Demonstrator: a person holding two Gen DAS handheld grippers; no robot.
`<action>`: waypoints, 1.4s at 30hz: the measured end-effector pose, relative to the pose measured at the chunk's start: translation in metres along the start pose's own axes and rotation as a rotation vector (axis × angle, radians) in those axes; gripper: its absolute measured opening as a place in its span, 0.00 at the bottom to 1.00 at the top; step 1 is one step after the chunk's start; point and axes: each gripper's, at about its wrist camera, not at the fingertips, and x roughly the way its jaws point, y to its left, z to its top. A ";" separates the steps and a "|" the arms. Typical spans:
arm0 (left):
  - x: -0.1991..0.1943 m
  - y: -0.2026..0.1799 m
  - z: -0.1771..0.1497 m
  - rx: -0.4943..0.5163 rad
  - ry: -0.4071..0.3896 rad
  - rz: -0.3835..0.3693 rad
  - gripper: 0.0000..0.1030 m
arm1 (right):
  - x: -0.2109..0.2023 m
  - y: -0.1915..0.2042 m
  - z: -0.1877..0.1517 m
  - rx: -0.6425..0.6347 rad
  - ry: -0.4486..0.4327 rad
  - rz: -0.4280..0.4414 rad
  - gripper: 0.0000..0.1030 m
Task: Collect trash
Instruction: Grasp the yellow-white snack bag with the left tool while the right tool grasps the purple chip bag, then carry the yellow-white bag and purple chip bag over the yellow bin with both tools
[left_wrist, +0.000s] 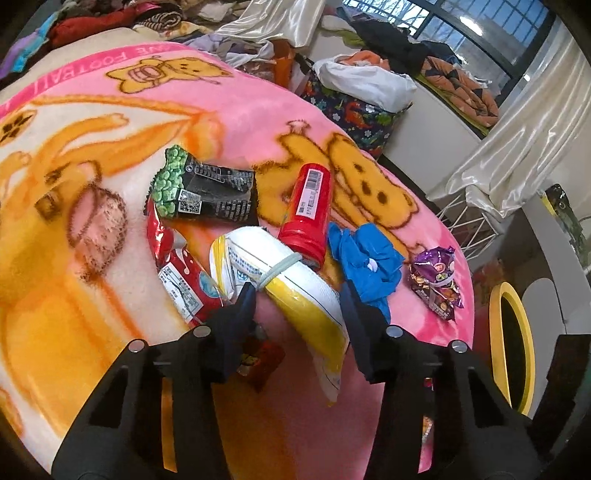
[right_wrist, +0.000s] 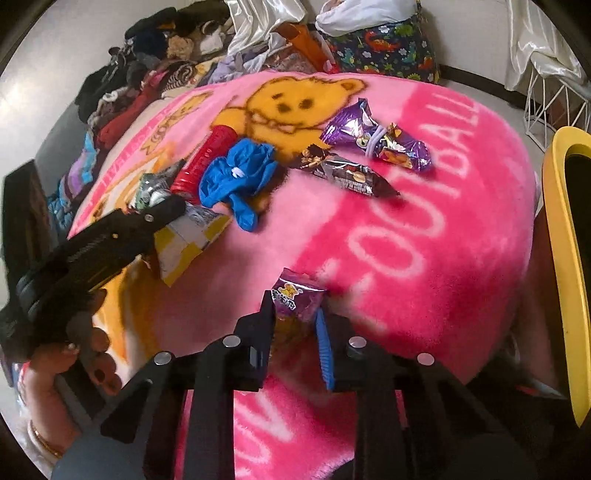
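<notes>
Currently: left gripper (left_wrist: 299, 295) clamps yellow-white packet (left_wrist: 291, 291); right gripper (right_wrist: 295, 314) clamps purple candy wrapper (right_wrist: 297, 295). Lift both straight off pink blanket (right_wrist: 424, 240), grip firm.

Daylight scene, bright and fairly even. Main source is the window (left_wrist: 436, 26) at upper right of the left wrist view, slightly blown out. Glare streaks on the satin curtains (left_wrist: 517, 147) and the foil wrappers (right_wrist: 373, 136). Shadows soft, mostly under the near black fingers at the bottom. Heavy fisheye bending with black vignette in all corners. Centre reasonably sharp; pink blanket (right_wrist: 424, 258) oversaturated, fuzzy toward the edges, some soft smear at lower left of the right wrist view.
</notes>
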 end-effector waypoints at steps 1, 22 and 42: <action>0.000 0.000 -0.001 0.000 0.002 -0.004 0.32 | -0.003 -0.001 0.000 0.002 -0.011 0.006 0.19; -0.056 -0.031 0.002 0.053 -0.165 -0.113 0.19 | -0.069 0.000 -0.004 -0.061 -0.173 0.036 0.18; -0.092 -0.070 0.000 0.170 -0.255 -0.130 0.19 | -0.122 -0.013 -0.001 -0.101 -0.321 -0.013 0.18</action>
